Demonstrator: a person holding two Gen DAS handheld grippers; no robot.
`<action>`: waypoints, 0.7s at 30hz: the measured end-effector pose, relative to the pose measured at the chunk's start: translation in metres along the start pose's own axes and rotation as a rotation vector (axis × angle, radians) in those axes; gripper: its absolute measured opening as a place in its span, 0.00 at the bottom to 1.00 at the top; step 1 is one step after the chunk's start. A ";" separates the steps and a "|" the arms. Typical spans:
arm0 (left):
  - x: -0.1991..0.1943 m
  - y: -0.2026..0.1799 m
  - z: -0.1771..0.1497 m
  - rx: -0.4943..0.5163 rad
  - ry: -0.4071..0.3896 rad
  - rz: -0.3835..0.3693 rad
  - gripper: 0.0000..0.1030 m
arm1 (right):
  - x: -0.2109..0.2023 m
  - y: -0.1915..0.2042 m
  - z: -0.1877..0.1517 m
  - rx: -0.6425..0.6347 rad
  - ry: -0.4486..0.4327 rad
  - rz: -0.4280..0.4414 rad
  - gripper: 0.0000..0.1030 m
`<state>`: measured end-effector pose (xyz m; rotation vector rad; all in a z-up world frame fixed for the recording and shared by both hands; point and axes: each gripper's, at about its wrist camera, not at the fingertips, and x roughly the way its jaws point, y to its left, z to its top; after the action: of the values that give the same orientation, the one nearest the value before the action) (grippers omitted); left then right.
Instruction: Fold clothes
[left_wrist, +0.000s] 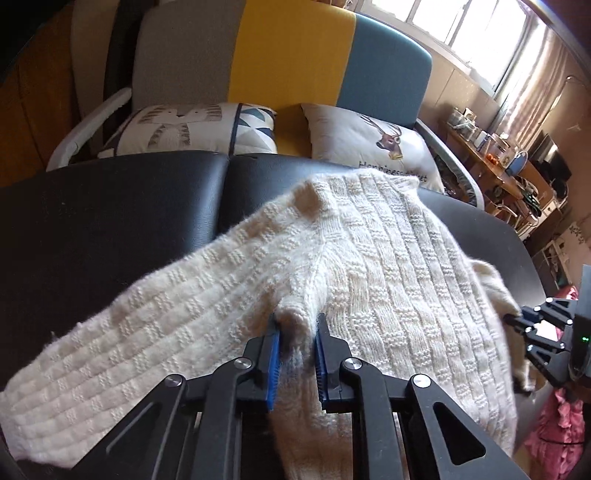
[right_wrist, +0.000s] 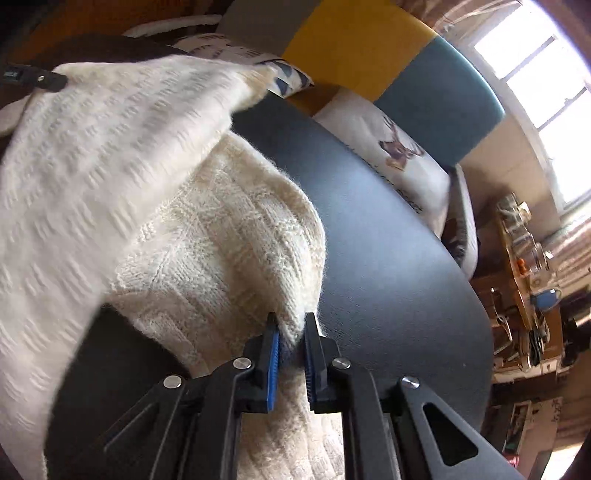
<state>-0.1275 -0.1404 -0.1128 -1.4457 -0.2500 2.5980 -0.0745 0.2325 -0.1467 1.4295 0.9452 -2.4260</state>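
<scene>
The black table (left_wrist: 110, 221) carries the cream knit sweater (left_wrist: 369, 240), spread across its middle. The left gripper (left_wrist: 297, 354) and the right gripper (right_wrist: 291, 350) each clamp a pinch of knit. I think both should lift evenly, so the fold stays straight.

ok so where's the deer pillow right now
The deer pillow leans on the blue part of the sofa behind the black table, right of the striped pillow in the left wrist view, just past the sweater.
</scene>
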 end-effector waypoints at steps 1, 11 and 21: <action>0.002 0.004 0.000 -0.007 0.005 0.011 0.15 | 0.004 -0.011 -0.006 0.028 0.018 -0.024 0.10; 0.022 0.033 -0.015 -0.063 0.084 -0.020 0.24 | 0.051 -0.082 -0.034 0.290 0.115 0.012 0.14; -0.042 0.054 -0.071 -0.210 0.077 -0.186 0.41 | -0.021 -0.103 -0.022 0.505 -0.140 0.313 0.22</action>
<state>-0.0483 -0.1971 -0.1265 -1.5027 -0.6322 2.4207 -0.0931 0.3236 -0.0921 1.3854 0.0592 -2.5721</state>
